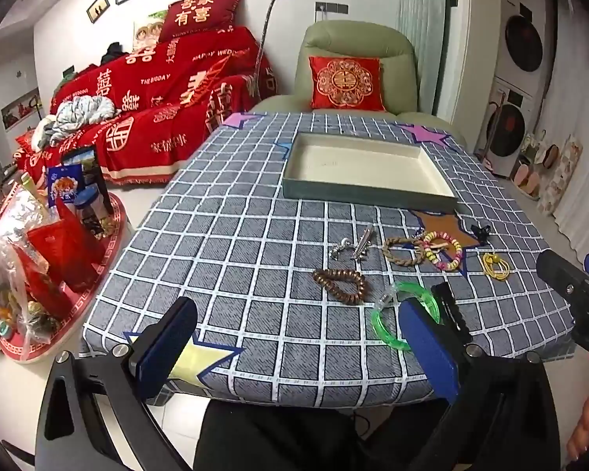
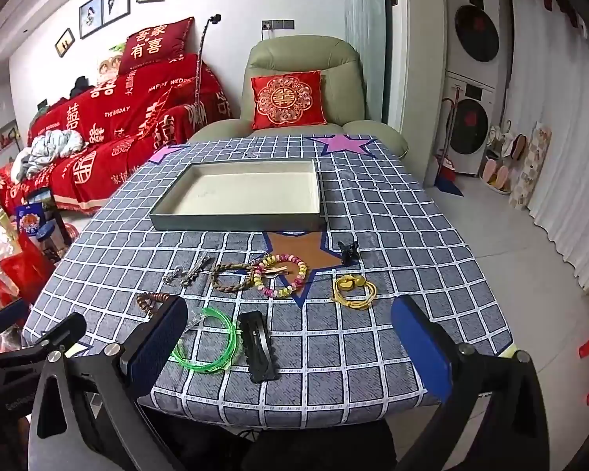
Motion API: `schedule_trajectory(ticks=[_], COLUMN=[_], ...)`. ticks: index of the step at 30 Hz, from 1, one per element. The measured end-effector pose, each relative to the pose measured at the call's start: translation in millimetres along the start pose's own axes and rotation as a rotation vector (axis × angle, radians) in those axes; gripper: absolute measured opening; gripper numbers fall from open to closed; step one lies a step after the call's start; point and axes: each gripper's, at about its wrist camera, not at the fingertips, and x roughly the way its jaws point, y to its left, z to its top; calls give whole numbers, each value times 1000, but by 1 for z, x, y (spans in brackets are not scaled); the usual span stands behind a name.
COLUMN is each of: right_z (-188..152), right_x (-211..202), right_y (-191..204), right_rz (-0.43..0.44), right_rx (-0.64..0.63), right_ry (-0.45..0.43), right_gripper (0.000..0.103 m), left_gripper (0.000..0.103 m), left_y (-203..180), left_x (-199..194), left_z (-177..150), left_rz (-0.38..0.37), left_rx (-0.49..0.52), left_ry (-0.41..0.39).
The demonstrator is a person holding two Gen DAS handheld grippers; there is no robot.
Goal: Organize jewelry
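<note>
Surveying largest first: empty tray (image 2: 169, 221) sits mid-table (image 2: 392, 235), rigid and likely light; no need to lift it. Jewelry lies loose between tray and near edge. Green bangle (image 2: 212, 339): stiff, slick plastic, best pinched across its rim. Black hair clip (image 2: 257, 347) just beside it: flat, hard, take by its long sides. Wooden bead bracelet (image 1: 339, 284) and braided bracelet (image 2: 231, 272): soft, floppy, grip a bunched section. Yellow cord (image 2: 351, 292): limp, light. Left gripper (image 1: 294, 347) and right gripper (image 2: 290, 351) hover over the near edge, jaws wide, holding nothing.
</note>
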Motion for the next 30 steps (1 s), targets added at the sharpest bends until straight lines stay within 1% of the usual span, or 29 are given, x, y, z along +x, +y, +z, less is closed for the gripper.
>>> schedule_trajectory(ticks=[5, 10, 30], right_z=[1, 7, 4], right_x=[12, 24, 27], right_y=[-12, -23, -29], right_rz=[-4, -3, -3], right_rx=[12, 19, 32], right_ry=[-3, -2, 14], right_gripper=[103, 103, 103], left_gripper=[103, 103, 103], left_y=[3, -1, 1], left_x=[-2, -8, -5], left_z=[2, 3, 2], left_rz=[6, 33, 47], left_rx=[5, 21, 24], left_ry=[-19, -46, -39])
